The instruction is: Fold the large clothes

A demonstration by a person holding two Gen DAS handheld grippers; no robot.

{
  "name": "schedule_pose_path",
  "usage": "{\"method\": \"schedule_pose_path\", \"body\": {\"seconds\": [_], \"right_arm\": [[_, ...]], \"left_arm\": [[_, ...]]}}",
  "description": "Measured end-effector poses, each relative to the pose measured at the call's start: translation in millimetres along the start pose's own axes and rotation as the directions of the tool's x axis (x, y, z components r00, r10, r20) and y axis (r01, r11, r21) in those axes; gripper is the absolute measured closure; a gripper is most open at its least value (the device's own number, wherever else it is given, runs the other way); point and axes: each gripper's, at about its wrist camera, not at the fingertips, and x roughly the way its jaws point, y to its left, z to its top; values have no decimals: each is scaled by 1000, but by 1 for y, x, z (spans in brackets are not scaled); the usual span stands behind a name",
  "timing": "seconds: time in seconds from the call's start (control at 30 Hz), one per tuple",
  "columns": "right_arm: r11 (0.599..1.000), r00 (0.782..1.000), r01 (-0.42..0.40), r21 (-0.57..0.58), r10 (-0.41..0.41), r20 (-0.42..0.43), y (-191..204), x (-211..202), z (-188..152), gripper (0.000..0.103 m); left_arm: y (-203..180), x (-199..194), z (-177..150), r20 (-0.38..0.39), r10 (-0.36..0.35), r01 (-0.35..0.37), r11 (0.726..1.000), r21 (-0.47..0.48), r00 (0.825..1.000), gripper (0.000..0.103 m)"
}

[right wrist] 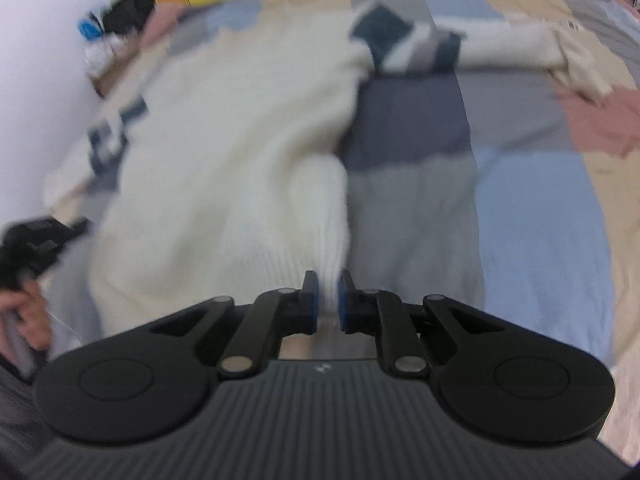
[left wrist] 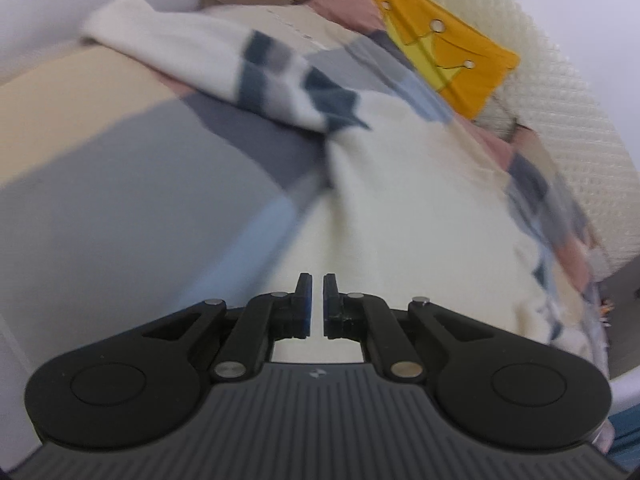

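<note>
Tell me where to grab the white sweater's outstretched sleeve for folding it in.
Grip the sleeve near its cuff end, coming from above. It lies flat and straight across the bedspread, so the free end swings over the sweater most easily.

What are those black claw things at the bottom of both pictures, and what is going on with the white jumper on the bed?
Each claw is a hand-held two-finger gripper with a camera behind it, looking along its fingers. One picture comes from the left gripper, the other from the right gripper. A person carries one in each hand; the hand on the left one shows at the edge of the right view.

On the patchwork bedspread lies a cream knitted sweater with dark blue and grey blocks on the sleeves. A yellow crown-print cushion sits beyond it.

The right gripper pinches the sweater's ribbed hem. The left one is shut over the cream knit; whether it holds any is unclear.
</note>
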Motion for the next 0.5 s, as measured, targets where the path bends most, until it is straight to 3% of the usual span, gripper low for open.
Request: {"method": "schedule_pose_path", "body": {"seconds": [0.17,0.23,0.33,0.5], "right_arm": [[1000,998,7,19,-6,-56,-4,16,-14,90],[999,998,-6,39,9,-56,-7,16,-14,90],[998,998,-38,51,40,-39,-8,10,-10,88],[993,998,-54,107,58,-37,-17,7,-8,70]], "left_arm": [[36,-6,2,-28,64,-65,997,-43,998,95],[43,-3,-1,-48,58,-61,996,-66,997,84],[45,6,-12,-97,14,-23,996,-86,995,75],[35,17,-27,-132,3,-13,997,-70,991,67]]}}
